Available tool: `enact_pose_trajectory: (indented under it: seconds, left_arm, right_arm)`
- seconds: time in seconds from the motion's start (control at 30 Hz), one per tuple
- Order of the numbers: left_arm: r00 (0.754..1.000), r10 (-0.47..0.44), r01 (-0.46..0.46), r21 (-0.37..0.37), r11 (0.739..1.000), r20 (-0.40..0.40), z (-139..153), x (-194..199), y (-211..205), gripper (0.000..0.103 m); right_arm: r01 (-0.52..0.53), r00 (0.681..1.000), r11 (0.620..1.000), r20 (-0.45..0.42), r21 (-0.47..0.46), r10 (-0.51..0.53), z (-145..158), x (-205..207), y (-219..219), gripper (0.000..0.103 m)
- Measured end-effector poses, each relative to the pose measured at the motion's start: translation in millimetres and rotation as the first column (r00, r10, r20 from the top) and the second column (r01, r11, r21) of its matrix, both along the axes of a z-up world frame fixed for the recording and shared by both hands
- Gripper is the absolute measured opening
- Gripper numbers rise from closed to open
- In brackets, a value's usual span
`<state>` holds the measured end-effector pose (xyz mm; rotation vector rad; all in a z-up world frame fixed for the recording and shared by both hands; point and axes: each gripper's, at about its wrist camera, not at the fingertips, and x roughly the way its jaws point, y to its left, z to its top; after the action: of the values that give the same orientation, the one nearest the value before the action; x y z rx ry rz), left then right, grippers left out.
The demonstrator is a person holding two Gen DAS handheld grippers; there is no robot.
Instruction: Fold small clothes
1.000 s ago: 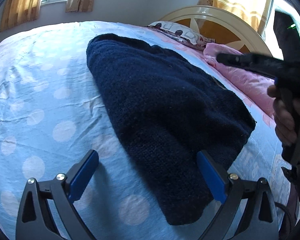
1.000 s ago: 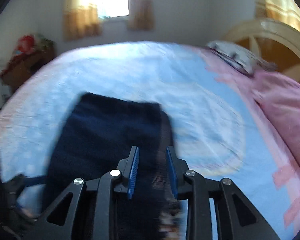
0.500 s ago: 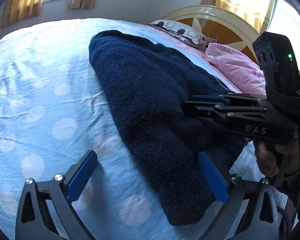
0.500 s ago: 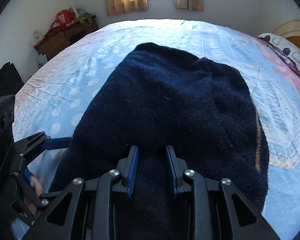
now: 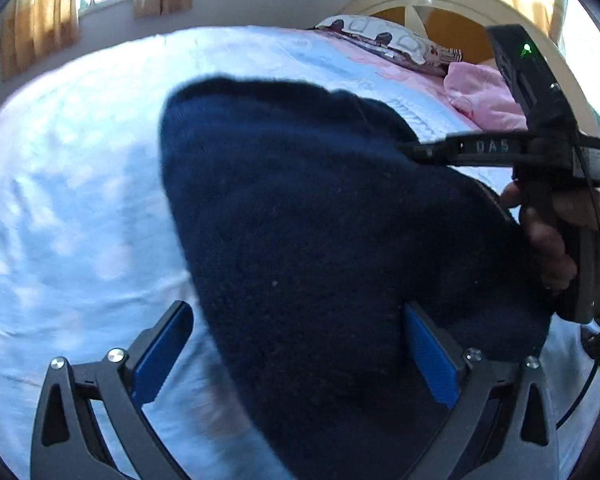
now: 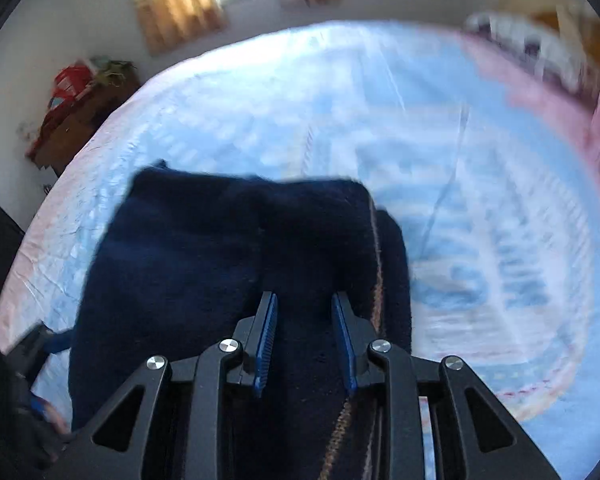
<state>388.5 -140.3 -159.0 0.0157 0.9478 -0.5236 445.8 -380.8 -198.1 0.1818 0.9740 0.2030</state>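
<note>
On the pale blue dotted bedsheet (image 5: 80, 208) lies a dark navy knitted garment (image 5: 300, 220), thick and woolly, already doubled over on itself. Take that garment as the landmark. It runs long from the near edge of the bed away toward the cream wooden headboard (image 5: 440, 0) and the pink quilt (image 5: 484, 96) beyond its far right corner.

At the garment's near left corner sits the left gripper (image 5: 296, 354), its blue pads spread wide. One pad rests over bare sheet just left of the knit's edge; the other is over or against the wool, and the near end of the garment fills the gap between them. It grips nothing that I can see.

Further right, along the garment's right-hand edge, the right gripper (image 6: 306, 338) comes in with its fingers drawn to a narrow gap. In its own view the knit bulges up between the pads, beside a thin tan stripe (image 6: 376, 264) running along the fabric, so it looks to be pinching a fold. The picture is smeared, though, and I cannot be sure the cloth is truly caught.

The next fold, I would guess, turns on that long axis. Both tools are at the near end, with the far end toward the headboard free. The right one, already in the wool, seems better placed to carry the near end over.
</note>
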Motion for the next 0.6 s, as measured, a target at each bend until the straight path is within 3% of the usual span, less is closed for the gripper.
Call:
enact_pose_trajectory:
  seconds: [0.1, 0.17, 0.3, 0.33, 0.4, 0.43, 0.6]
  left_arm:
    - [0.998, 0.03, -0.035, -0.105, 0.994, -0.054, -7.4, 1.1, 15.6, 0.103]
    - [0.997, 0.037, -0.043, -0.098, 0.994, -0.061, -4.8, -8.7, 23.5, 0.103]
    - [0.998, 0.042, -0.047, -0.109, 0.993, -0.054, -2.2, -38.7, 38.6, 0.103]
    - [0.998, 0.04, -0.046, -0.112, 0.993, -0.054, -2.8, -45.3, 41.0, 0.103]
    - [0.997, 0.047, -0.053, -0.123, 0.991, -0.054, -6.2, -55.2, 46.6, 0.103]
    - [0.998, 0.051, -0.057, -0.128, 0.99, -0.047, -6.7, -57.5, 48.5, 0.103]
    - [0.999, 0.036, -0.041, -0.134, 0.99, -0.04, -8.6, -60.1, 43.7, 0.103]
  right_arm:
    - [0.008, 1.0, 1.0, 0.001, 0.012, -0.008, -1.6, -1.2, -5.8, 0.027]
    - [-0.005, 1.0, 1.0, 0.012, 0.007, 0.005, -3.0, -5.2, -7.0, 0.027]
    - [-0.019, 0.999, 0.995, 0.044, 0.096, 0.015, 2.1, -6.9, -25.5, 0.03]
    - [-0.019, 0.999, 0.993, 0.05, 0.114, 0.013, 2.5, -8.1, -30.7, 0.033]
    - [0.005, 0.998, 0.99, 0.055, 0.14, -0.012, 3.6, -6.7, -41.9, 0.062]
    - [0.021, 0.998, 0.99, 0.06, 0.14, -0.03, 4.6, -4.8, -45.1, 0.067]
    - [0.05, 0.998, 0.981, 0.025, 0.185, -0.056, -5.3, 13.6, -60.1, 0.068]
